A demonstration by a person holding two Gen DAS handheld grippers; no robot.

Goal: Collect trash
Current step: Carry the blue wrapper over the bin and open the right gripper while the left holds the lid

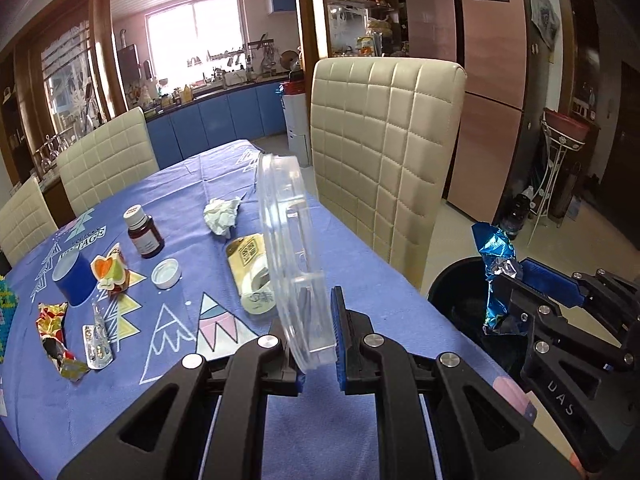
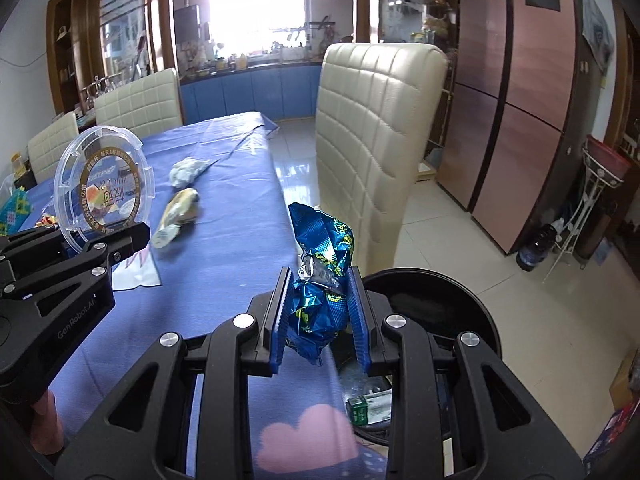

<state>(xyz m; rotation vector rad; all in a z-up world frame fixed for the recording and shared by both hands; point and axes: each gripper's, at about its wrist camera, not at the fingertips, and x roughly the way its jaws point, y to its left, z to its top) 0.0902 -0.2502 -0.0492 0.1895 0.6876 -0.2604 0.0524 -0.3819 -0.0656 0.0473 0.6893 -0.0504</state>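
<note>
Both grippers carry trash, prob. headed for the black bin [image 2: 436,304] that sits on the floor just off the table's [image 2: 224,264] near right edge.

Left gripper [image 1: 316,354] is clamped on the rim of a clear plastic lid [image 1: 290,256], held on edge so it stands upright between the pads; gripping the thin rim is likely the only way to lift sth that flat. Right gripper [image 2: 320,320] is closed on a crumpled blue foil wrapper [image 2: 322,276], squeezed at the middle w/ the top sticking up; it hangs at the table edge, close to the bin's rim.

More trash waits on the blue cloth to the left: tissue ball [image 1: 221,215], yellow packet [image 1: 252,268], brown bottle [image 1: 144,234] w/ white cap [image 1: 166,273] off beside it, blue cup [image 1: 74,278], red-gold wrapper [image 1: 54,332], blister pack [image 1: 97,344].

Hard to see: bin's inside is dark; only a green carton [image 2: 366,408] shows, partly behind the right gripper. Lid's label reads reversed through the plastic in the right view, text unclear. The small orange-and-white object [image 1: 112,274] by the cup is unidentifiable. Table's far left is cut off.
</note>
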